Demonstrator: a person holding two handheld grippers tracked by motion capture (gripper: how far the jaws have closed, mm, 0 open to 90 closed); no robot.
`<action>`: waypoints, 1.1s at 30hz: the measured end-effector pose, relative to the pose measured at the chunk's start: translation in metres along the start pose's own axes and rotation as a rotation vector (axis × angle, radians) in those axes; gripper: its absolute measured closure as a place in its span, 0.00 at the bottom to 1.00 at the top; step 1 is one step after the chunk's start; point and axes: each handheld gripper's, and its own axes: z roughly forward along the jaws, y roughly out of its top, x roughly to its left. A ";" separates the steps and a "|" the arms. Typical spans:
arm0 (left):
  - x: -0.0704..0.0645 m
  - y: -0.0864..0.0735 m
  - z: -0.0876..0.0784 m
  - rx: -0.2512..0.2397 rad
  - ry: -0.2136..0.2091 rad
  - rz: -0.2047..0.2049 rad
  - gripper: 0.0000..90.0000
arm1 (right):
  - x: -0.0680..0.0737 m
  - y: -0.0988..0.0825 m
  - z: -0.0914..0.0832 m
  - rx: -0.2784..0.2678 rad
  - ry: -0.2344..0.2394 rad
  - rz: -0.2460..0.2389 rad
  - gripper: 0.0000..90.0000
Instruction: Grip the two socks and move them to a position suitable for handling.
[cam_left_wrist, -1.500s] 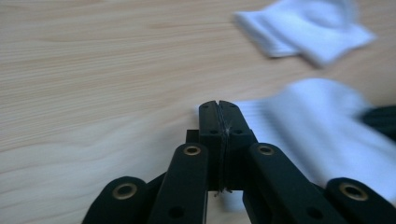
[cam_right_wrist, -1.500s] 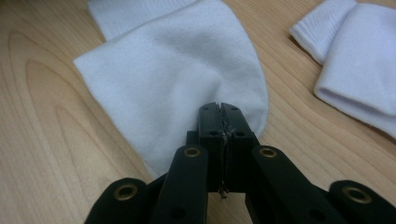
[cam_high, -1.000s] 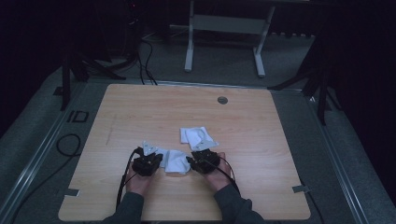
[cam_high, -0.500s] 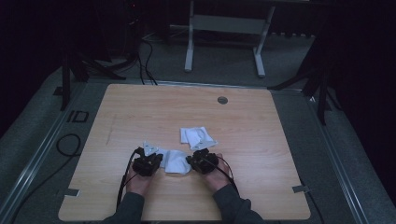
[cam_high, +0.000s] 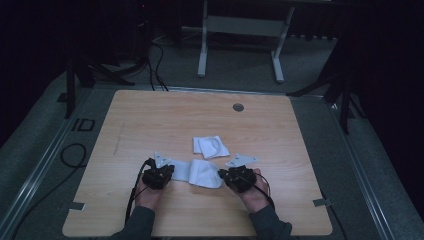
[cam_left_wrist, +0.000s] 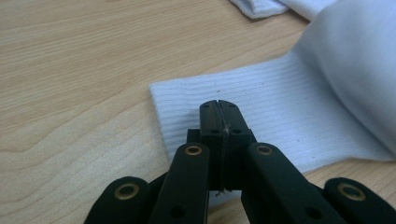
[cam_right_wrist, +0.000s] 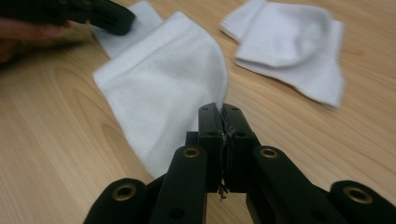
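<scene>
Left claw (cam_high: 169, 173) sits at the near-left of the desk (cam_high: 150, 115), hand behind it, pointing right. Its jaws are fully together, pinched on the ribbed cuff end of the white sock (cam_high: 199, 172); in the left gripper view the tips (cam_left_wrist: 219, 119) sit on the cuff fabric (cam_left_wrist: 261, 126) just inside its left edge, cuff flat on the wood.

The sock lies between the two claws on the near-middle of the desk, stretched left to right: ribbed cuff at the left, smoother foot part bulging toward the right. In the right gripper view the sock (cam_right_wrist: 163, 88) runs from the closed tips away to the far left, where the left claw (cam_right_wrist: 100, 14) has its cuff.

A second sock (cam_high: 210, 146), folded, lies just beyond the first, slightly right of centre, apart from both claws. Same one in the right gripper view at far right (cam_right_wrist: 289, 46), and its edge peeks in at the top of the left gripper view (cam_left_wrist: 259, 7).

Right claw (cam_high: 223, 175) sits at the near-right, pointing left, at the sock's right end. Its jaws have just been closing and are now together; in the right gripper view the tips (cam_right_wrist: 223, 122) meet at the sock's near edge, and a bit of fabric and thread shows in the seam, so it grips the toe end. That end is slightly raised off the wood.

A small round grommet (cam_high: 238, 107) sits at the far side of the desk, well apart from everything.
</scene>
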 end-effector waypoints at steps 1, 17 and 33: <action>0.000 0.000 0.000 0.000 0.000 0.001 1.00 | -0.002 -0.002 -0.003 -0.002 -0.008 0.001 0.97; 0.000 0.000 -0.002 0.011 -0.010 0.034 1.00 | -0.040 -0.029 -0.034 -0.002 -0.065 0.088 0.98; -0.003 0.002 -0.008 -0.029 -0.037 0.058 0.80 | -0.051 -0.009 -0.023 0.015 -0.068 0.063 0.67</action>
